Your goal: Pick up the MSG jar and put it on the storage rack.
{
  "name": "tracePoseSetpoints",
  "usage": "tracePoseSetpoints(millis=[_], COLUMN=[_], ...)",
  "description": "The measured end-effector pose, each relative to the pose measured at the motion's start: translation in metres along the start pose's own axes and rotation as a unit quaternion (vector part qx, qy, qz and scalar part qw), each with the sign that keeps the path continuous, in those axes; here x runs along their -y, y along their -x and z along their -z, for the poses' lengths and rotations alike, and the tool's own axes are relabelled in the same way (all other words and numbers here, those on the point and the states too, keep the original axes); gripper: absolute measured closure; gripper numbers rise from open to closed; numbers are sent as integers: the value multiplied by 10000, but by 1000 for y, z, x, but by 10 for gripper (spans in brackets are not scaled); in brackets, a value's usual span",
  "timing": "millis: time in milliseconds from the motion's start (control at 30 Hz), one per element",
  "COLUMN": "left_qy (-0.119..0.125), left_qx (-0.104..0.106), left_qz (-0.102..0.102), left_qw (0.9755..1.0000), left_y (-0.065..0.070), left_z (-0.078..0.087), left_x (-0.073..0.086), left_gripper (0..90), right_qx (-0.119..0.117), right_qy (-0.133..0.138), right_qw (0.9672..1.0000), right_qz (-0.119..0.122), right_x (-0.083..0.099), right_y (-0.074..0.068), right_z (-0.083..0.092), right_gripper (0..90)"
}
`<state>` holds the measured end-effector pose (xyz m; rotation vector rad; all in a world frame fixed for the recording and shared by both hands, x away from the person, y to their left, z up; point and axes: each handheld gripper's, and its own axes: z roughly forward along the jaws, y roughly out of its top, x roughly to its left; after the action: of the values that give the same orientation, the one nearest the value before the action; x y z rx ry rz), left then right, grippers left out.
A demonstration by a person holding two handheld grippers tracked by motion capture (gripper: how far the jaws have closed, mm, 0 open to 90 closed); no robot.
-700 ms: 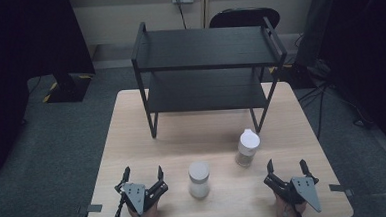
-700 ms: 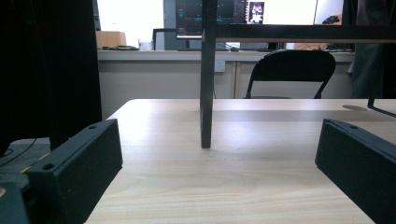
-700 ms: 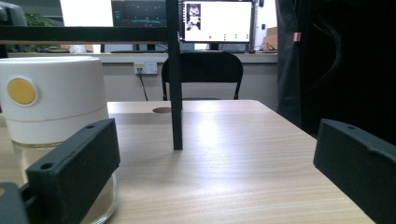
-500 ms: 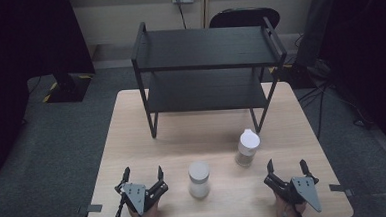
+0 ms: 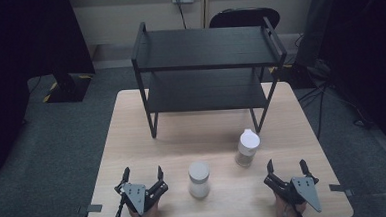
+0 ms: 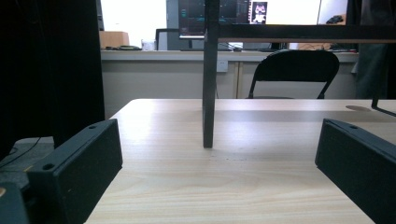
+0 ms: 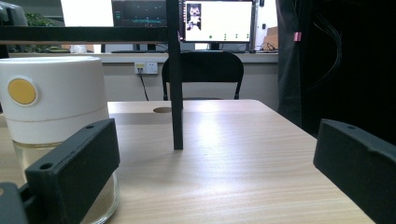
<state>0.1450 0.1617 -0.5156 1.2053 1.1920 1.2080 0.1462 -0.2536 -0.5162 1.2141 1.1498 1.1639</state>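
The high view shows a light wooden counter (image 5: 132, 141) with a black two-tier shelf rack (image 5: 206, 62) standing at its far half and two jars on the near half. The left gripper (image 5: 143, 172) rests at the near left edge of the counter, its jaws spread wide with nothing between them; the right gripper (image 5: 285, 166) rests at the near right edge, its jaws likewise spread and holding nothing. Between the two grippers, closer to the left one, stands a white jar with a flat lid (image 5: 198, 179), upright and apart from both. A second jar with a white spouted cap (image 5: 246, 147) stands upright a little farther back and to the right, near the rack's front right leg and just ahead and left of the right gripper. In the right gripper view this capped jar (image 7: 56, 126) appears at the left behind the left-hand jaw, its white cap bearing a round yellow dot and its lower part clear glass; it does not lie between the jaws. The left gripper view looks across bare counter (image 6: 233, 186) to one rack leg (image 6: 209, 88), with a black chair (image 6: 292, 70) beyond the counter.
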Motion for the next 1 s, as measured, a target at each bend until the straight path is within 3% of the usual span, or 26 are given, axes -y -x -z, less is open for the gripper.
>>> tracePoseSetpoints(millis=[1000], left_qy=[2], left_qx=[61], left_qz=[12], left_qw=[10000], left_y=[-2], left_z=[-1], left_x=[0], left_gripper=[0], right_qx=[4], right_qy=[-6], right_qw=[10000], right_qz=[0], right_x=[0], right_y=[0], right_z=[0], right_gripper=[0])
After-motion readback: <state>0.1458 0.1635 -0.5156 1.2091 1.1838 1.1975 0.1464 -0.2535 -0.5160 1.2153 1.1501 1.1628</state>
